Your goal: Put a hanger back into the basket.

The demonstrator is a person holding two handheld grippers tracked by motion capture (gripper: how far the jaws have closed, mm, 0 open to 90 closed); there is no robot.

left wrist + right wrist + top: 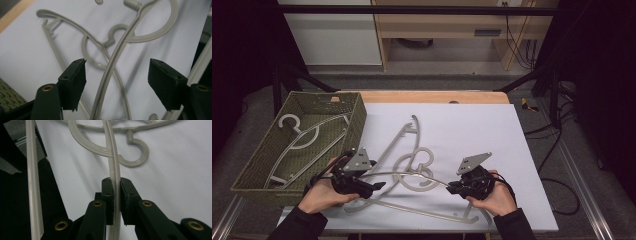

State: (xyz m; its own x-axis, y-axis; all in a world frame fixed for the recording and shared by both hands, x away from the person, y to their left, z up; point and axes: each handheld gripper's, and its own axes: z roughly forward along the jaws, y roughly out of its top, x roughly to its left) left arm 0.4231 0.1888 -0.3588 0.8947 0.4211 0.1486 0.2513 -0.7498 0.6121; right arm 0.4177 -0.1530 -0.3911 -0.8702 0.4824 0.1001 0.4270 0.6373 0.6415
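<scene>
Jaws of the right gripper clamp 1 hanger's arm — probably steadying it — while the left gripper gapes around it, untouching.

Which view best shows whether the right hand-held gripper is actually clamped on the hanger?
The right gripper view: the right hand-held gripper pinches the hanger arm between both pads. The high view shows that contact small and dark. The left gripper view shows the arm between open jaws.

High view looks down from above; both gripper views closely share the tangled hangers.
</scene>
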